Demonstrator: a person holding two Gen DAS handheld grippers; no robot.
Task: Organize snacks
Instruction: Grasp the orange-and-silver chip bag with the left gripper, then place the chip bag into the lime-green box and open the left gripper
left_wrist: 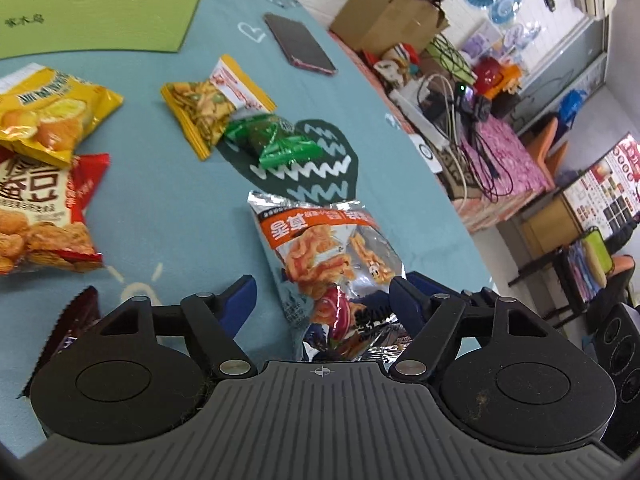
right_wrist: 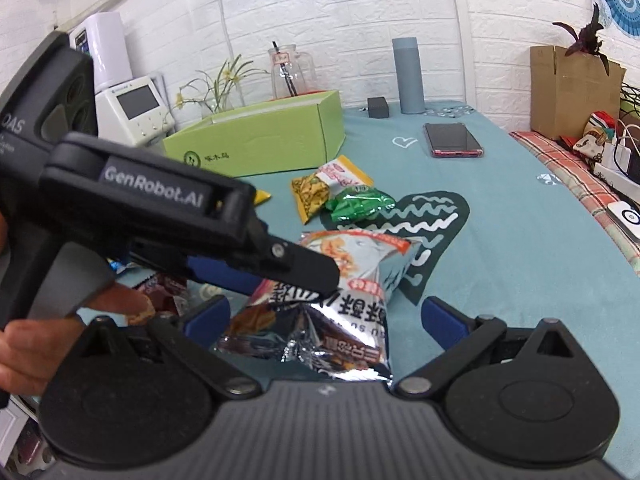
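Left gripper [left_wrist: 322,300] with blue pads spread wide around crinkled silver foil snack bag [left_wrist: 324,264], right gripper [right_wrist: 324,318] likewise unclenched, possibly touching it, bag just before glossy green packets [left_wrist: 276,138], matte green cardboard box [right_wrist: 260,140] beyond.

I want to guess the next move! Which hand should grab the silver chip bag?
Probably left. The left gripper already has its open fingers around the silver chip bag. The right gripper is open too, but the left one crosses above that bag.

Teal tablecloth [left_wrist: 168,208], snack packets scattered on it, green box [right_wrist: 256,140], phone [left_wrist: 299,44], grey cylinder [right_wrist: 408,76]
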